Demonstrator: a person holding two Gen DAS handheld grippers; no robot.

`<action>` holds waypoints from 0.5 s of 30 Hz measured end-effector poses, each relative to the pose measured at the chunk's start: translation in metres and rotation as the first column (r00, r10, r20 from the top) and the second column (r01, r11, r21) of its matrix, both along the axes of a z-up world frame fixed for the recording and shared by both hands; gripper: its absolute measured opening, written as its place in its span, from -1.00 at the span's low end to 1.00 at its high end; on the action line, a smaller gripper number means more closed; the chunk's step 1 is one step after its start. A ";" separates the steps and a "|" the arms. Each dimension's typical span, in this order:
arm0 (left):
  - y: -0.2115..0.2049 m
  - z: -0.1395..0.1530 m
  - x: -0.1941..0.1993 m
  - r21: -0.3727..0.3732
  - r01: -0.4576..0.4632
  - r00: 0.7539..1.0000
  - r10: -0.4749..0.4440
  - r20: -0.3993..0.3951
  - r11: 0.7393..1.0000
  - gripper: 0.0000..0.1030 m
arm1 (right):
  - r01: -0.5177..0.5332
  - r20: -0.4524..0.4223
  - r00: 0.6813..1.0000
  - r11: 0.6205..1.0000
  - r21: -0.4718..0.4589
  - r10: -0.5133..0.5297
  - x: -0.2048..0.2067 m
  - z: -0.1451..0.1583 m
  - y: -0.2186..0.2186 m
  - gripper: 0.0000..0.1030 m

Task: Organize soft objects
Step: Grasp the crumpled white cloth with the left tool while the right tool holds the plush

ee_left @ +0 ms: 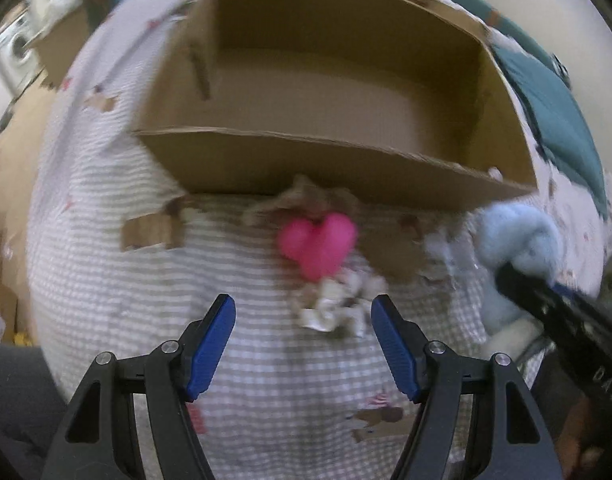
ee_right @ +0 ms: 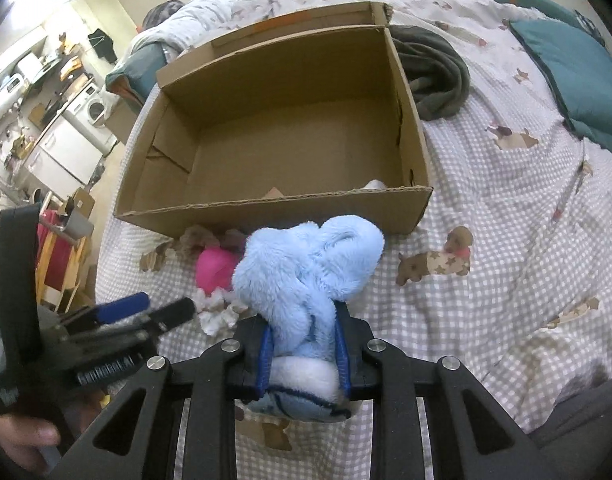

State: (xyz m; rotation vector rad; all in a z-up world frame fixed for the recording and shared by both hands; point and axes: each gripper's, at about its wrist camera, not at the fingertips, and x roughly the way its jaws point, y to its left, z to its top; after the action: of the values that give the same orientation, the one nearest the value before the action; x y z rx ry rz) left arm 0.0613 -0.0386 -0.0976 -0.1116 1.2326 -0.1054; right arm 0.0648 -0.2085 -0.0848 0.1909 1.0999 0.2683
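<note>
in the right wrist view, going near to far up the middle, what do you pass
right tool shut on the blue plush toy → near wall of the cardboard box → box floor → far wall → rumpled bedding

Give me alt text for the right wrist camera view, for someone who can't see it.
The right hand-held gripper is shut on a fluffy light blue plush toy above a checked bedspread. Just beyond sits an open cardboard box, with a pink plush heart lying in front of it. The left hand-held gripper enters from the left edge.
</note>
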 end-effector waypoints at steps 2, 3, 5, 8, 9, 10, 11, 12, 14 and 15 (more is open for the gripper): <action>-0.009 -0.005 0.001 -0.010 0.032 0.999 -0.032 -0.012 0.999 0.32 | 0.021 -0.009 1.000 1.000 0.008 -0.021 0.004 -0.003 -0.004 -0.46; -0.014 -0.009 0.003 -0.011 0.046 0.999 -0.046 -0.022 0.999 0.32 | 0.030 -0.013 0.999 0.999 0.013 -0.029 0.005 -0.004 -0.007 -0.46; -0.018 -0.015 0.006 -0.007 0.057 0.998 -0.057 -0.036 0.998 0.31 | 0.044 -0.025 0.999 0.999 0.021 -0.044 0.007 -0.006 -0.011 -0.46; -0.021 -0.028 0.013 -0.020 0.062 0.996 -0.063 -0.068 0.998 0.31 | 0.054 -0.036 0.998 0.998 0.033 -0.053 0.008 -0.006 -0.015 -0.46; -0.021 -0.031 0.015 -0.016 0.054 0.996 -0.055 -0.076 0.998 0.31 | 0.055 -0.036 0.998 0.998 0.035 -0.054 0.008 -0.006 -0.015 -0.46; -0.020 -0.033 0.017 -0.012 0.042 0.996 -0.043 -0.078 0.999 0.27 | 0.054 -0.037 0.998 0.998 0.038 -0.053 0.009 -0.006 -0.016 -0.46; -0.018 -0.034 0.017 -0.012 0.029 0.997 -0.030 -0.076 1.000 0.13 | 0.053 -0.039 0.998 0.998 0.040 -0.052 0.009 -0.006 -0.016 -0.46; -0.017 -0.035 0.018 -0.015 0.019 0.997 -0.020 -0.075 1.000 -0.03 | 0.053 -0.040 0.998 0.998 0.040 -0.052 0.008 -0.006 -0.016 -0.46; -0.015 -0.034 0.018 -0.028 0.016 0.997 -0.018 -0.077 0.999 -0.21 | 0.051 -0.041 0.998 0.998 0.040 -0.049 0.007 -0.006 -0.017 -0.46; -0.014 -0.033 0.017 -0.032 0.014 0.997 -0.017 -0.080 0.999 -0.25 | 0.051 -0.042 0.998 0.998 0.039 -0.049 0.007 -0.006 -0.016 -0.46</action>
State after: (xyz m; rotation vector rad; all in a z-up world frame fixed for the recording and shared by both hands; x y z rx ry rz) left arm 0.0784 -0.0522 -0.1303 -0.1348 1.3124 -0.1349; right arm 0.0721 -0.2245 -0.0909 0.2606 1.1293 0.2432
